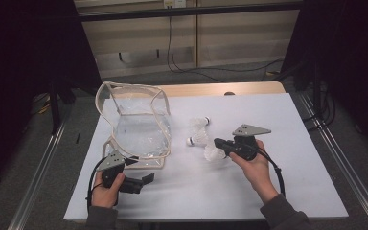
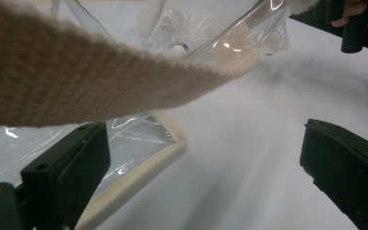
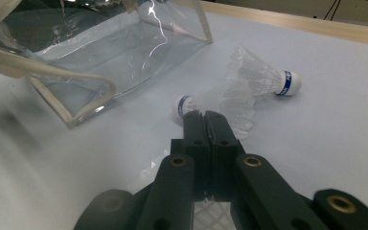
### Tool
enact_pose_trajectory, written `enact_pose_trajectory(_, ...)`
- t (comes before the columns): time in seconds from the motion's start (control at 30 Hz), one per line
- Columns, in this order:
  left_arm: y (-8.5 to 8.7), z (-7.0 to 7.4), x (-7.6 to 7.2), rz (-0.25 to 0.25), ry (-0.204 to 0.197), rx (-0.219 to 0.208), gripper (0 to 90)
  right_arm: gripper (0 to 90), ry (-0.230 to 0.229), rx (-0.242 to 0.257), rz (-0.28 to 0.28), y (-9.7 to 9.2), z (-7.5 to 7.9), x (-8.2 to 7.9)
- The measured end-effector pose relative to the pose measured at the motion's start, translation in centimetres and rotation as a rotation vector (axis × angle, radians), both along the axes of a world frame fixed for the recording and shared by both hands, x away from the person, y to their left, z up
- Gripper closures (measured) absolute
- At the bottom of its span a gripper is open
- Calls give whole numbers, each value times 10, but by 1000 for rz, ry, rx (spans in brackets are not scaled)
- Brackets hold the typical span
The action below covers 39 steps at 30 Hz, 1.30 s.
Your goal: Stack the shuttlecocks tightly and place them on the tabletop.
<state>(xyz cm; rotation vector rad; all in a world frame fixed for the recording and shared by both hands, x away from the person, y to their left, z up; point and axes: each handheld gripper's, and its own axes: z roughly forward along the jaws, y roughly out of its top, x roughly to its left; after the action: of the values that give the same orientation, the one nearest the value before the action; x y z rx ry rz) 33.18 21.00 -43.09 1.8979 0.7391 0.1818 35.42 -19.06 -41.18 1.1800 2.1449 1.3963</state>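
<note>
A clear plastic bag (image 1: 136, 120) with beige trim stands open on the white table cover (image 1: 182, 191) at the left. Two white shuttlecocks with blue-banded corks lie to its right, one (image 1: 202, 122) behind the other (image 1: 198, 139). My right gripper (image 1: 219, 144) is shut on the feather skirt of a third shuttlecock (image 1: 214, 154); in the right gripper view the jaws (image 3: 204, 117) stand pressed together with white feathers (image 3: 211, 211) beneath them. My left gripper (image 1: 143, 181) stands open just in front of the bag. Its view has the bag's beige strap (image 2: 76, 81) overhead and the bag's bottom edge (image 2: 139, 172) beside one jaw.
The table cover ends at a wooden table edge (image 1: 211, 88) at the back. Metal rails (image 1: 43, 163) run along both sides of the table. Cables (image 1: 191, 67) hang against the far wall. The person's right hand (image 2: 359, 9) shows beyond the bag.
</note>
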Motion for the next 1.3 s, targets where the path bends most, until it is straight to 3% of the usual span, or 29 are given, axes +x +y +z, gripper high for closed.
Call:
enact_pose_trajectory(0.3, 1, 0, 0, 4, -7, 0, 34, 880, 23, -23, -14, -4, -9, 1)
enact_pose_trajectory(0.5, 0, 0, 0, 1, 0, 1, 35, 879, 38, -3, -27, -12, -14, 1)
enact_pose_trajectory(0.83, 0, 0, 0, 5, 0, 0, 35, 834, 12, -27, -53, -26, -9, 0)
enact_pose_trajectory(1.07, 0, 0, 0, 5, -3, 2, 35, 762, 4, -36, -112, -47, -7, -2)
enact_pose_trajectory(1.23, -1, 0, 0, 8, -1, -2, 35, 750, -10, -70, -141, -59, -7, -4)
enact_pose_trajectory(1.3, 0, 0, 1, 7, -4, -1, 35, 750, -24, -110, -159, -63, -7, -5)
